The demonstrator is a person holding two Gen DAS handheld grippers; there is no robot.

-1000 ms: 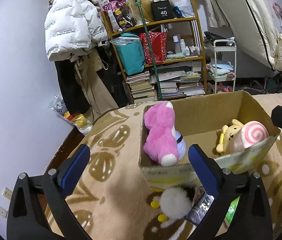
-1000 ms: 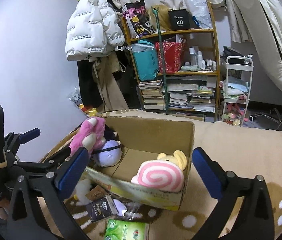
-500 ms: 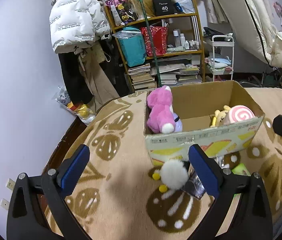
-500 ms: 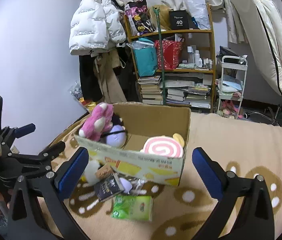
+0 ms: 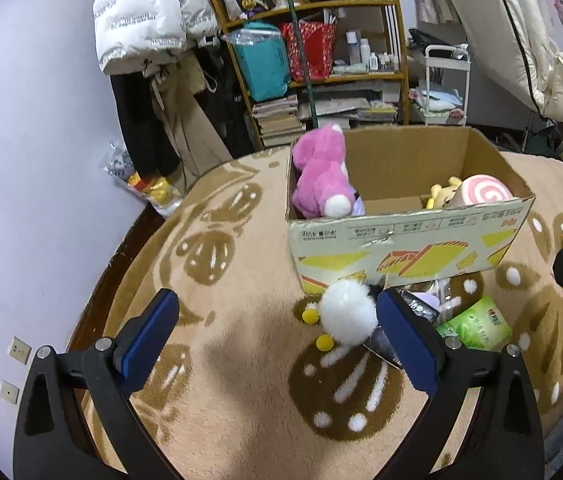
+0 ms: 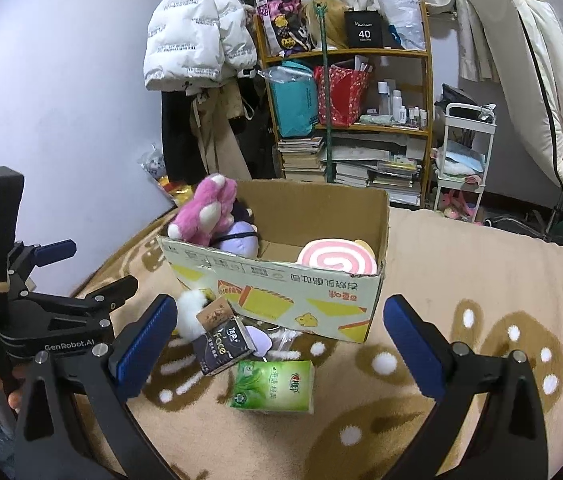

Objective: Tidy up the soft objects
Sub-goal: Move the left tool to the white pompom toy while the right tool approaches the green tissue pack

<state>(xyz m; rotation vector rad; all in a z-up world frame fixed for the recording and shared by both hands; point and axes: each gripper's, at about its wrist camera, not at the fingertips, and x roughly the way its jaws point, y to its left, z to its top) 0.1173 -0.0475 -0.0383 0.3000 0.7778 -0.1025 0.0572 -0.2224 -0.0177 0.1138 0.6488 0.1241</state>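
Observation:
A cardboard box (image 5: 405,240) (image 6: 281,284) stands on the beige patterned blanket. Inside it lie a pink plush (image 5: 321,176) (image 6: 205,212), a purple plush (image 6: 239,238), a yellow plush (image 5: 441,194) and a pink swirl cushion (image 5: 481,192) (image 6: 335,260). In front of the box lie a white fluffy toy with yellow feet (image 5: 347,314) (image 6: 189,312), a dark tissue pack (image 6: 221,344) and a green tissue pack (image 5: 477,324) (image 6: 273,386). My left gripper (image 5: 277,324) is open and empty, just short of the white toy. My right gripper (image 6: 281,340) is open over the tissue packs.
A wooden shelf (image 6: 345,120) with books and bags stands behind the bed, next to hanging coats (image 5: 153,24) and a white trolley (image 6: 465,152). The blanket's left edge (image 5: 121,264) drops off beside the wall. The left gripper's body (image 6: 41,332) shows at the lower left.
Both grippers have pulled back and up from the box. The toys and packs in front of it now show in full. Nothing was taken hold of.

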